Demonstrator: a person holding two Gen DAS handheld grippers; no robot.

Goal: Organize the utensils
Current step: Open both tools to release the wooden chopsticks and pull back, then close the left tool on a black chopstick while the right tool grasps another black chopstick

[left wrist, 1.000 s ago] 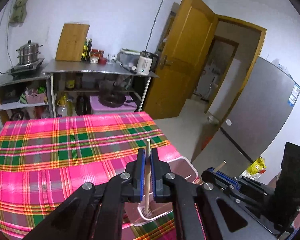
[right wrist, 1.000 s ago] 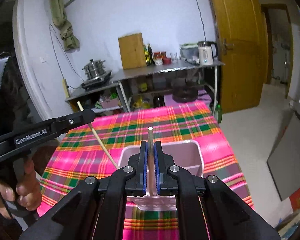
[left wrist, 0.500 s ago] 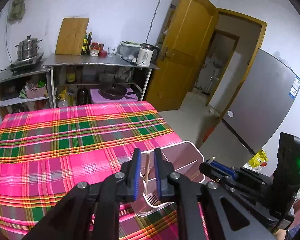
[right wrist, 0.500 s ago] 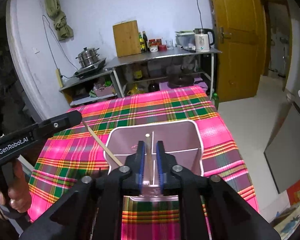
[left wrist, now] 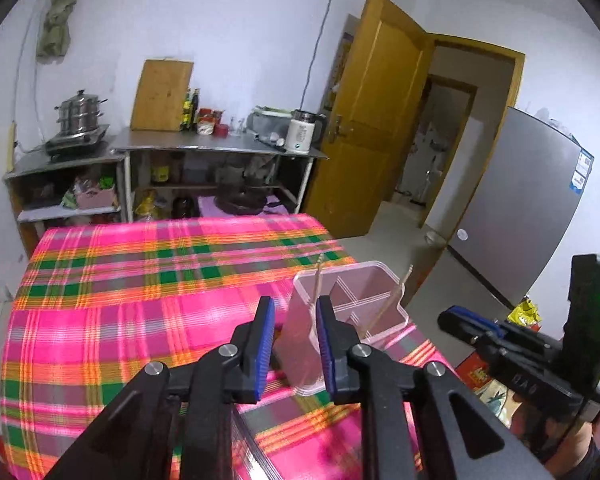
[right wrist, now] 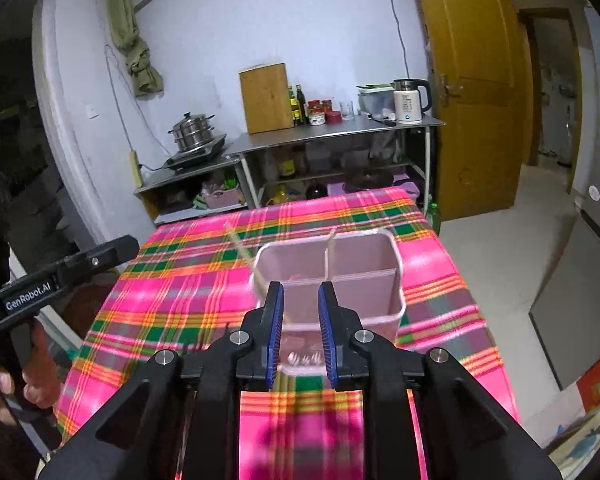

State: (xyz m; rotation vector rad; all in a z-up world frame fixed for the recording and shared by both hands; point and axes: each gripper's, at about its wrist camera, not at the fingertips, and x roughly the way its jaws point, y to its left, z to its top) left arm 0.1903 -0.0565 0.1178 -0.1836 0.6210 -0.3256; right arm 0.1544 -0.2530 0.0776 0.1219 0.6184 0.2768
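Note:
A pale pink utensil holder (left wrist: 350, 308) with inner dividers stands on the pink plaid tablecloth (left wrist: 140, 300); it also shows in the right wrist view (right wrist: 332, 280). Two wooden chopsticks lean inside it: one at its left (left wrist: 317, 284) and one at its right (left wrist: 392, 300). In the right wrist view they stand at the left rim (right wrist: 246, 258) and at the middle divider (right wrist: 330, 252). My left gripper (left wrist: 294, 344) is open and empty, just short of the holder. My right gripper (right wrist: 300, 328) is open and empty above the holder's near wall.
The table's right edge drops to a tiled floor (left wrist: 400, 232). A steel shelf unit (left wrist: 220, 152) with pots, bottles and a kettle stands past the far edge. A clear container edge (left wrist: 252, 448) lies near the left gripper. A grey fridge (left wrist: 520, 208) stands at the right.
Both grippers opened and let their chopsticks drop into the holder, then pulled back and up. The chopsticks now lean inside the holder.

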